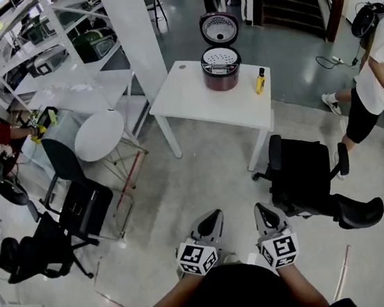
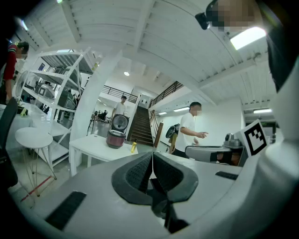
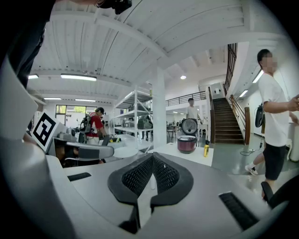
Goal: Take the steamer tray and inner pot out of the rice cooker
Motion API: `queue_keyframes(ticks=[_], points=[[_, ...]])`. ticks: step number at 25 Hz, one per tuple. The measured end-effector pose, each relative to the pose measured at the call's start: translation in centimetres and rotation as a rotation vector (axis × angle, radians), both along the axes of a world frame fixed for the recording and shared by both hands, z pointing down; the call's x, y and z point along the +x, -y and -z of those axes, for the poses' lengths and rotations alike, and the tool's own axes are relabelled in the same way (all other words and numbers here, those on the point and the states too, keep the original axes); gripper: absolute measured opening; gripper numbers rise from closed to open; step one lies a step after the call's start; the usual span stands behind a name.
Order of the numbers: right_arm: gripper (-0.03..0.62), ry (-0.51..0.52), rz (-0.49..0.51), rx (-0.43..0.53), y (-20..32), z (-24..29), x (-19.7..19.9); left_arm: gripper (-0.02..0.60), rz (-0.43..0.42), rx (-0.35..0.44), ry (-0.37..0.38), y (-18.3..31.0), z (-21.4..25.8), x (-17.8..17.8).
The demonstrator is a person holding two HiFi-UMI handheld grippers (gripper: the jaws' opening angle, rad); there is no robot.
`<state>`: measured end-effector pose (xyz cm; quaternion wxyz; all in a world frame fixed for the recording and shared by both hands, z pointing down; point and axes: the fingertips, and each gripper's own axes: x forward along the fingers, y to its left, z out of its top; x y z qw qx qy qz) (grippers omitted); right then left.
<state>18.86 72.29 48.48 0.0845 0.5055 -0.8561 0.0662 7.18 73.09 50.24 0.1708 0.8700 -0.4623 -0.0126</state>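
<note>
A dark red rice cooker (image 1: 221, 69) stands on the white table (image 1: 192, 103) far ahead, its lid (image 1: 220, 28) up and a perforated steamer tray (image 1: 220, 58) showing in its mouth. The same cooker (image 2: 115, 138) looks small in the left gripper view, and the cooker (image 3: 187, 144) is also distant in the right gripper view. My left gripper (image 1: 210, 218) and right gripper (image 1: 265, 211) are held side by side close to my body, over the floor, far from the table. Both are shut with nothing between the jaws.
A yellow bottle (image 1: 260, 80) stands on the table right of the cooker. A black office chair (image 1: 307, 176) sits between me and the table, on the right. More chairs (image 1: 80, 206) and a round stool (image 1: 98, 135) are at left. A person (image 1: 375, 79) stands at right.
</note>
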Motion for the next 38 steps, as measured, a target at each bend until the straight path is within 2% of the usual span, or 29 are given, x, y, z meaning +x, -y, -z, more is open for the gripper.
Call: queue_keyframes(ticks=[6,13,19,24,25,27,31,34,38], points=[[0.0,0.074,-0.063,0.029,0.5,1.4,1.0,0.006,0.001,0.017,0.017,1.1,0.4,-1.0],[0.0,0.079,-0.044,0.015,0.3,1.0,1.2,0.006,-0.015,0.019,0.004,1.1,0.4,-0.9],[0.002,0.19,-0.006,-0.041,0.1,0.3,0.8,0.006,0.001,0.011,-0.008,1.0,0.2,-1.8],[0.005,0.136,0.005,-0.039,-0.1,-0.2,1.0,0.009,0.005,0.008,-0.007,0.4,0.1,-2.2],[0.021,0.12,-0.003,-0.038,-0.1,-0.2,1.1,0.025,-0.005,0.004,-0.008,0.2,-0.1,-2.3],[0.167,0.112,-0.024,-0.052,-0.1,-0.7,1.4,0.133,-0.02,-0.004,-0.015,-0.2,-0.5,-2.4],[0.192,0.119,-0.035,-0.095,-0.5,-2.0,2.3,0.246,-0.016,-0.043,-0.02,-0.7,-1.7,-2.8],[0.223,0.111,-0.047,-0.098,-0.7,-2.3,2.7,0.264,-0.028,-0.08,-0.038,-1.0,-2.6,-2.8],[0.229,0.12,-0.034,-0.107,-0.6,-3.0,2.5,0.264,-0.002,-0.085,-0.035,-1.3,-2.8,-3.1]])
